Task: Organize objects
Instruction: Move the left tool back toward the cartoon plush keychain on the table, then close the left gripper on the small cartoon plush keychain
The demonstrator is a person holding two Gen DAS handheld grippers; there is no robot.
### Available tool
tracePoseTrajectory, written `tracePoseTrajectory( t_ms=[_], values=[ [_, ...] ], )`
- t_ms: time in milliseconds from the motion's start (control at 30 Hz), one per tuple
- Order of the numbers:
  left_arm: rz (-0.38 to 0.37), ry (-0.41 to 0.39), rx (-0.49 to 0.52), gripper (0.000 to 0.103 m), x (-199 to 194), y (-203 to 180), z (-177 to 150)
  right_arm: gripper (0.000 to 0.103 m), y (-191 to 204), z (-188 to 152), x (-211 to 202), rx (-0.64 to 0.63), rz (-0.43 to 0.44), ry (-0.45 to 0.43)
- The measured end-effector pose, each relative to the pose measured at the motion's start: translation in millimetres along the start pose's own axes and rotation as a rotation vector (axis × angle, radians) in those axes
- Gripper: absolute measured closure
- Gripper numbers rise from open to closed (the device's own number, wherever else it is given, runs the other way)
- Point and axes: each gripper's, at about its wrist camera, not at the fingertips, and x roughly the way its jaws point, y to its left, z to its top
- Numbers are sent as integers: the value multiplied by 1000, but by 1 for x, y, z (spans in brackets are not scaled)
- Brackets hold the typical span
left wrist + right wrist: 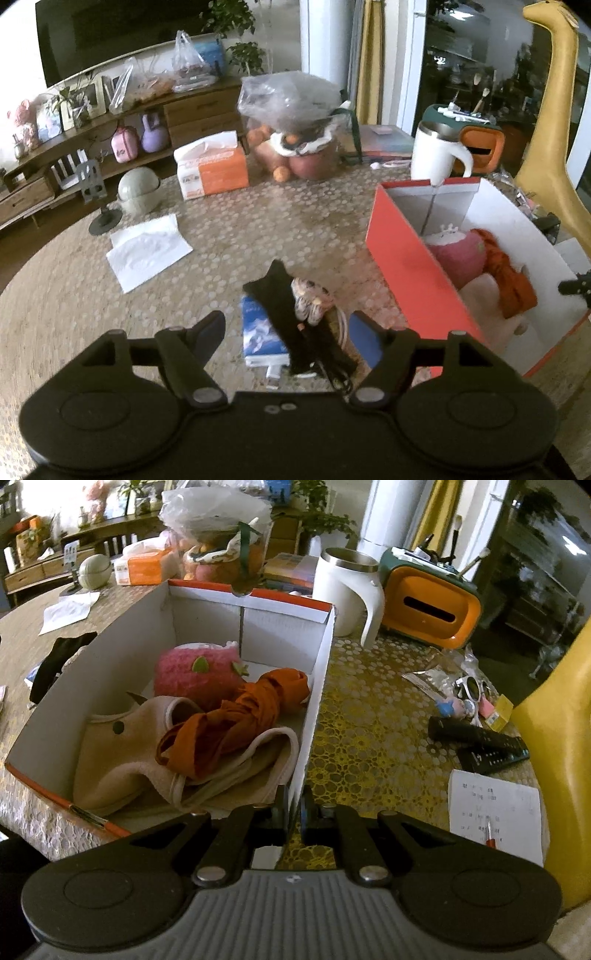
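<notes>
Left hand-held gripper [288, 332] spread wide over a small pile; right hand-held gripper [294, 812] pinching the box wall.

On the worktop [229, 236], a white tissue sheet [147, 251] lies at ten o'clock of the pile. Between the open fingers, untouched, sit a blue-and-white packet [260, 338], a black cloth [284, 310] across it, and a small patterned plush [310, 299]. At two o'clock stands the red-sided cardboard box [413, 269], holding a pink plush [192, 675], an orange cloth [236, 716] and a beige bib [122, 753]. The right jaws are clamped on its near white wall [314, 709]. Two remotes [480, 738] lie at three o'clock.
</notes>
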Motion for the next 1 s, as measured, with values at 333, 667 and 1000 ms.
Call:
tracePoseTrajectory(
  t_ms=[333,667,1000],
  values=[
    [22,34,4,14,20,9,-25,97,-11,8,10,-39,-4,10],
    [31,57,-10,2,62,16,-29,97,-13,11,14,-28,-13,13],
    [24,10,29,2,84,-8,-10,97,-13,11,14,-32,-16,14]
  ],
)
